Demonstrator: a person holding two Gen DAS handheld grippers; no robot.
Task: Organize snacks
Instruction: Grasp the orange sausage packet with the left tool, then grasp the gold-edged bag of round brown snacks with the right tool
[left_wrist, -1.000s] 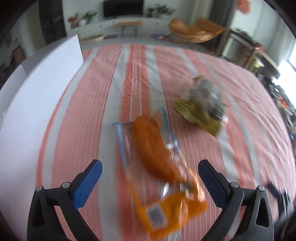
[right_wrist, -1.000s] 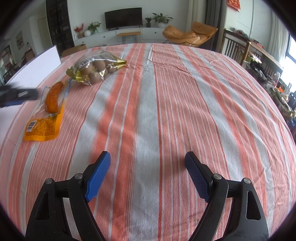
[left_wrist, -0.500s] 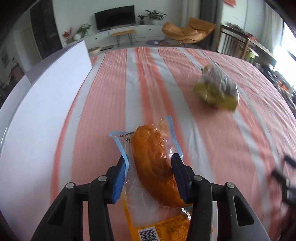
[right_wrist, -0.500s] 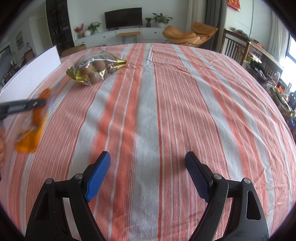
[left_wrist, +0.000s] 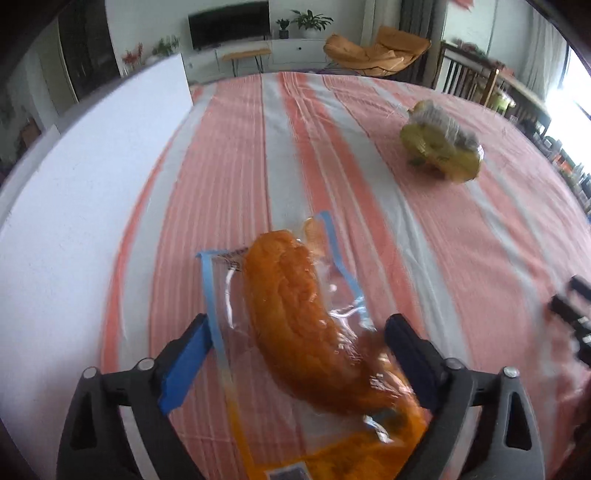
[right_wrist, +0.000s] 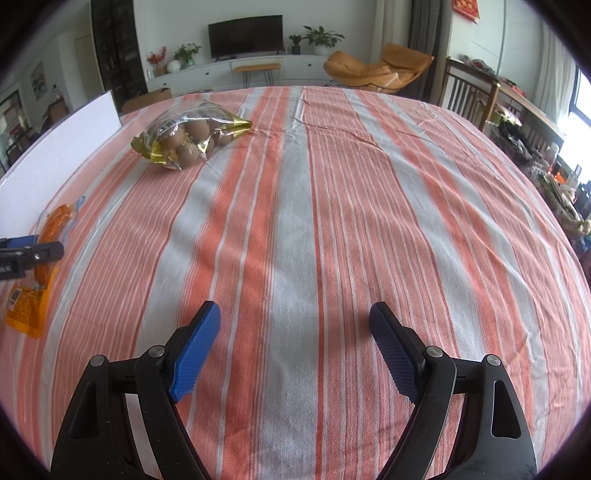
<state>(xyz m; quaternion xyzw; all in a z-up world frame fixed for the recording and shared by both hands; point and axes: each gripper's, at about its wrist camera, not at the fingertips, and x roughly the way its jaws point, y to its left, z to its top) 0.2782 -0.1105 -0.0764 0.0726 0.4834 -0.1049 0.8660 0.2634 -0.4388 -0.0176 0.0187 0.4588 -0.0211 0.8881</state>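
Orange bread in a clear pouch (left_wrist: 295, 314) lies on the striped table (left_wrist: 258, 155), its long axis running away from the left gripper (left_wrist: 295, 343), printed orange end nearest the camera. That gripper tilts steeply down over it, fingers (left_wrist: 188, 354) opening wide to either side of the pouch, not pressing it. Only the right view shows the egg bag (right_wrist: 188, 136) sharply, near the white board (right_wrist: 62, 147). The right gripper (right_wrist: 295, 350) hangs over bare cloth, angled down, fingers wide and empty.
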